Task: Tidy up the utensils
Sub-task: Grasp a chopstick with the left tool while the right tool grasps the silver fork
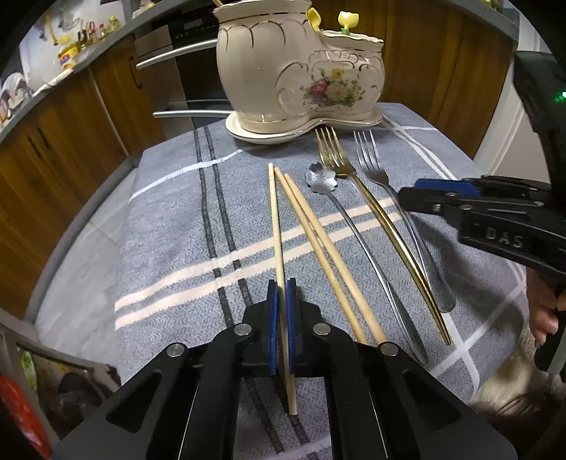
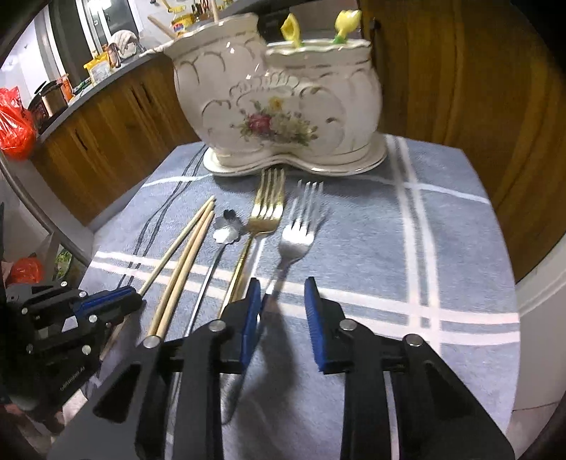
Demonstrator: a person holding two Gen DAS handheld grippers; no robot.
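My left gripper (image 1: pixel 282 293) is shut on one wooden chopstick (image 1: pixel 276 219), which lies lengthwise on the blue-grey cloth (image 1: pixel 169 226). To its right lie two more chopsticks (image 1: pixel 313 244), a flower-bowled spoon (image 1: pixel 322 177), a gold fork (image 1: pixel 341 166) and a silver fork (image 1: pixel 375 173). In the right wrist view my right gripper (image 2: pixel 283 281) stands open over the silver fork (image 2: pixel 297 240). The fork's handle runs between the jaws against the left pad (image 2: pixel 252 311), and a gap shows on the other side. The cream floral ceramic holder (image 2: pixel 276 102) stands behind the utensils.
Wooden cabinets (image 1: pixel 70 148) and oven handles (image 1: pixel 177 53) stand beyond the table's far and left edges. Yellow tulip-topped pieces (image 2: pixel 345 21) stick out of the holder's smaller compartment. A red bag (image 2: pixel 14 131) sits on the counter at left. A person's hand (image 1: pixel 544 311) holds the right gripper.
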